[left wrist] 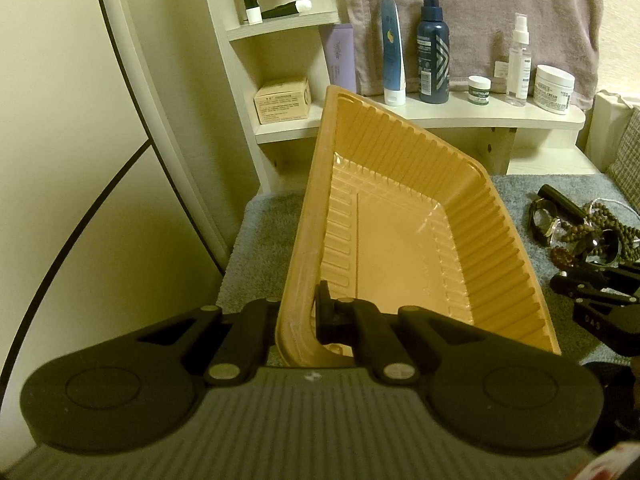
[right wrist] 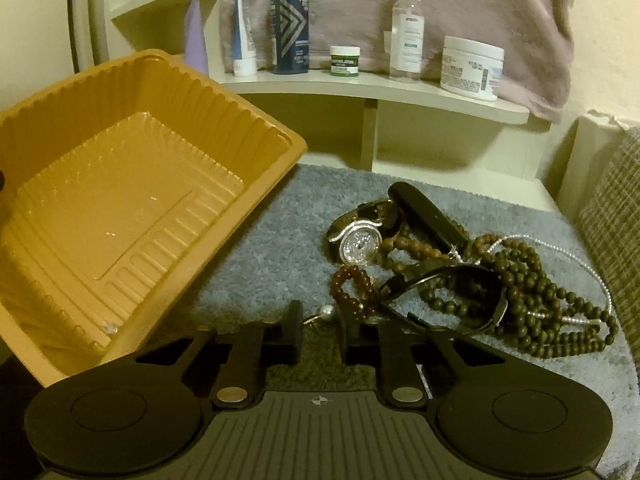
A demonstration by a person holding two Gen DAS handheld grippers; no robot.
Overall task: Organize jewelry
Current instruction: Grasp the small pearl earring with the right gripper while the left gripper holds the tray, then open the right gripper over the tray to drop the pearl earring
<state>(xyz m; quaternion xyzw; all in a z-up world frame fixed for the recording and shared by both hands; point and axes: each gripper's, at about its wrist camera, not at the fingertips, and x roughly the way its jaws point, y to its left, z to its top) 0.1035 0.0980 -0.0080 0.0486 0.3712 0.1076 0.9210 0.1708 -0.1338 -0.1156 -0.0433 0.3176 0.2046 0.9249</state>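
Left gripper [left wrist: 298, 316] pinches the near rim of the orange tray [left wrist: 400, 216], tilted up mid-frame off the grey mat [right wrist: 272, 240]; right gripper [right wrist: 320, 330] is spread low on the mat, pearl earring [right wrist: 326, 312] between its fingers, jewelry pile [right wrist: 480, 280] right, bare mat centre.

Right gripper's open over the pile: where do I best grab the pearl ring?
Take the pearl ring by its pearl, from above, right gripper straddling it. It lies flat on the grey mat, apart from the red bead bracelet; the thin band gives little to pinch.
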